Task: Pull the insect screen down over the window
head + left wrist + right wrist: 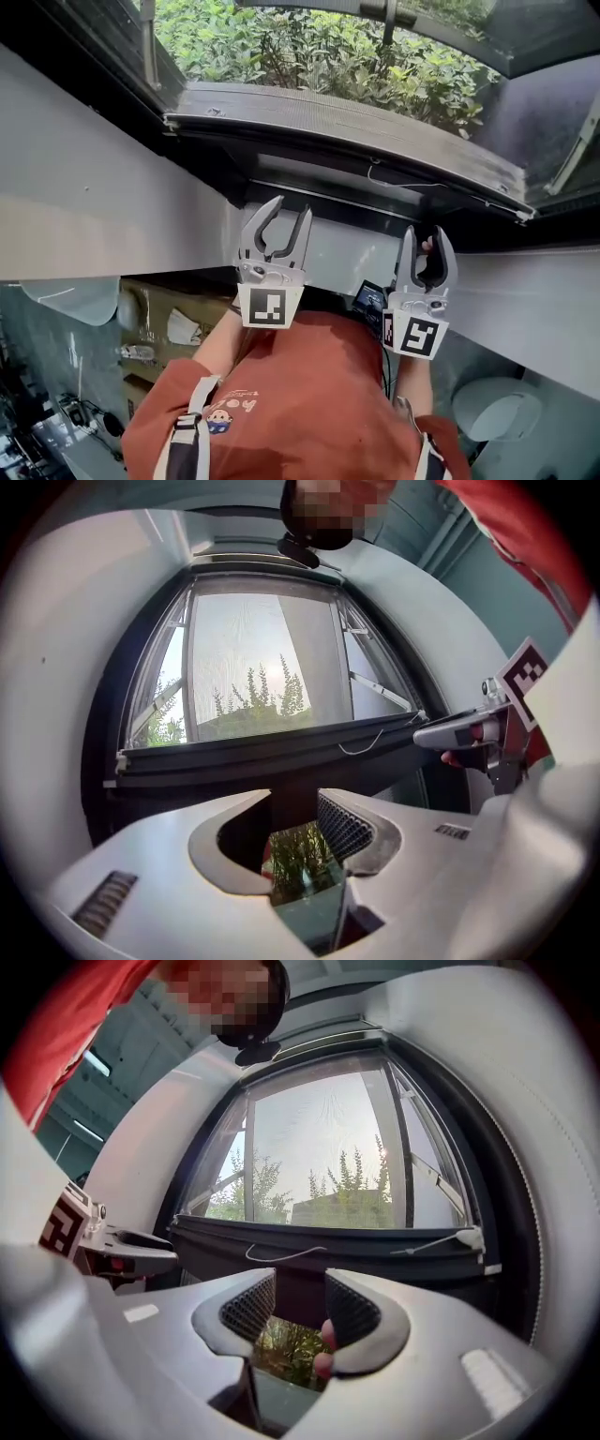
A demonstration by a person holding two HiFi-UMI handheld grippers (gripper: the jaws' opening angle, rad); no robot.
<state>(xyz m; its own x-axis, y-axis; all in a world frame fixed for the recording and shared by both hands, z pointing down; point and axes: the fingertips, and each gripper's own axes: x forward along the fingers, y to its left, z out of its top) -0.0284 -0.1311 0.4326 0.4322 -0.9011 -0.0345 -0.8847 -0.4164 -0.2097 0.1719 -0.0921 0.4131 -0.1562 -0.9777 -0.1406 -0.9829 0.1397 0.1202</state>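
Black screen bar: likely stiff, light; best hold, just ahead of jaws.
Left gripper: wide, empty.
Right gripper: apart, empty.

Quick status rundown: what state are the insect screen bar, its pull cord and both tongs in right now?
Insect screen bar: pulled far down; whether it is fully seated is unclear.
Pull cord: slack, looping off the bar.
Left tongs: open, gripping nothing, short of the bar.
Right tongs: open, not on the bar.
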